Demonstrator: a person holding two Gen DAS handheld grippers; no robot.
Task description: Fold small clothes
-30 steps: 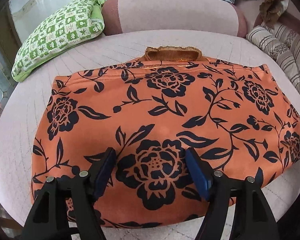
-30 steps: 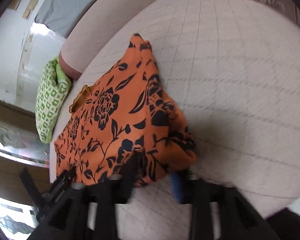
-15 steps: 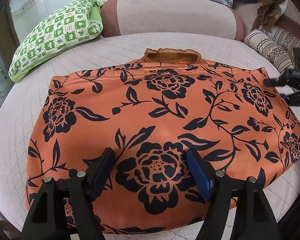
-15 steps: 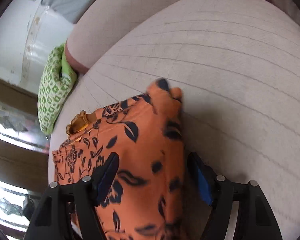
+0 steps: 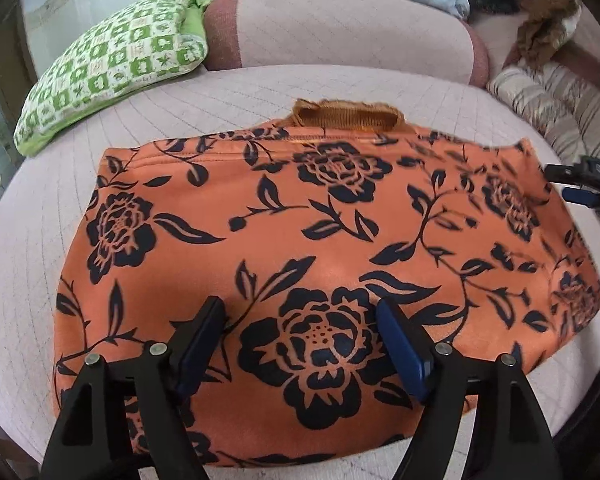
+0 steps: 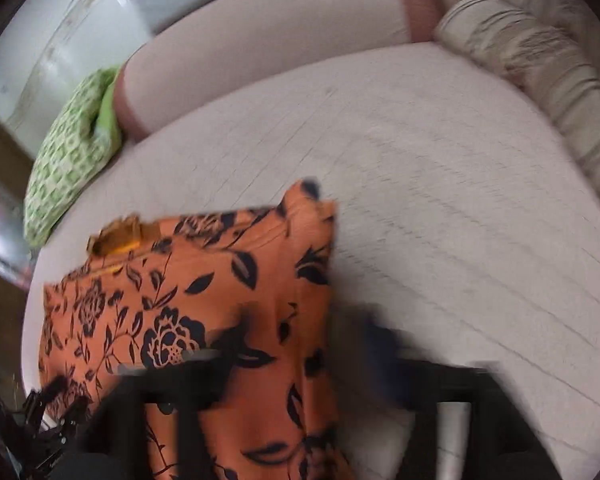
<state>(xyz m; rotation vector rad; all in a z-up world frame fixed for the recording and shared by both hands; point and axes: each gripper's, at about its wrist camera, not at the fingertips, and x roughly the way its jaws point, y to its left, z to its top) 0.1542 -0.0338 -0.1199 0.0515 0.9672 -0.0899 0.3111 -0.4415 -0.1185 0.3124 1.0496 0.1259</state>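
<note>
Pale quilted cushion surface [image 5: 260, 92] fills both views, with a green checked pillow [image 5: 112, 64] at ten o'clock and a striped pillow [image 5: 556, 108] at two o'clock. Centred on it lies an orange garment [image 5: 320, 232] with black flowers, flat, brown collar at twelve o'clock. Left gripper [image 5: 304, 344] hovers over its near edge, jaws opening and unclamped; right gripper [image 6: 300, 356], blurred, opens astride its three o'clock edge beside bare cushion.

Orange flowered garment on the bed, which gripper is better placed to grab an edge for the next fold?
Probably right. The right gripper, jaws opening, straddles the orange garment's side edge. The left gripper hovers open over mid-fabric, with no edge between its fingers.
</note>
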